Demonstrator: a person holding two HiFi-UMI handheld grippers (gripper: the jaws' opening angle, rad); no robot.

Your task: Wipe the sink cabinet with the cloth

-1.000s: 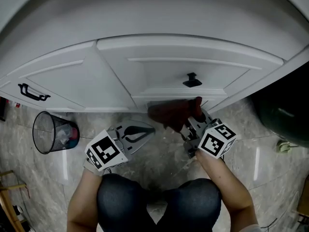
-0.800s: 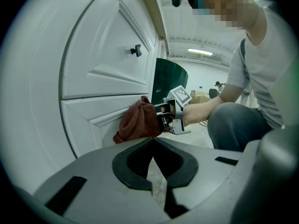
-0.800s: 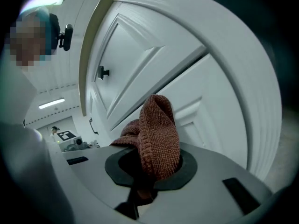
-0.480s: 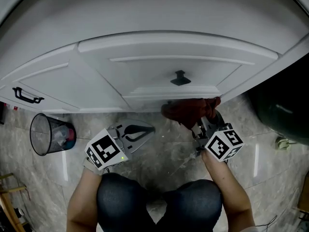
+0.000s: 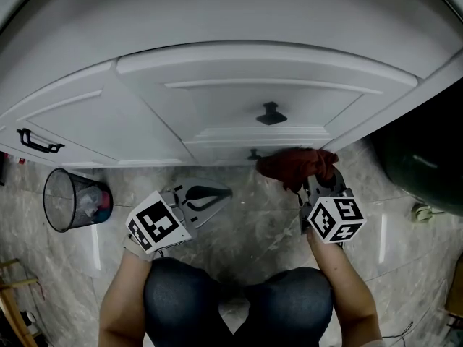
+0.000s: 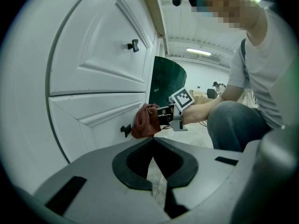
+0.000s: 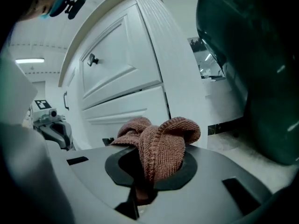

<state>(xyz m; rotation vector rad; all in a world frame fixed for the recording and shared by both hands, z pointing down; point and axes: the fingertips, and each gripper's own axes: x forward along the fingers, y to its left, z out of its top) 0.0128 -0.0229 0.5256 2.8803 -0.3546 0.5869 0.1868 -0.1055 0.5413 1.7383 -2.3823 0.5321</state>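
The cloth (image 7: 159, 146), rust-brown ribbed knit bunched in folds, sits clamped in the right gripper's (image 5: 312, 181) jaws, low against the sink cabinet's (image 5: 217, 110) front; its tail vanishes between the jaws; the left gripper (image 5: 215, 194) hangs closed and empty, near the cabinet.

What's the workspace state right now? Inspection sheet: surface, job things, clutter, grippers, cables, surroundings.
Surface: white panelled sink cabinet front, no marks visible; grey marbled floor below it.
Job's things: reddish-brown knitted cloth, bunched up, against the cabinet's lower panel beside a small black lower knob.
Clutter: wire mesh waste bin on the floor at left, with something inside.
Grippers: right gripper shut on the cloth; left gripper shut, nothing between its jaws, held off the cabinet.
Cables: nothing seen for certain.
Surroundings: large dark green rounded object at right; black bar handle on the left door; black upper knob.
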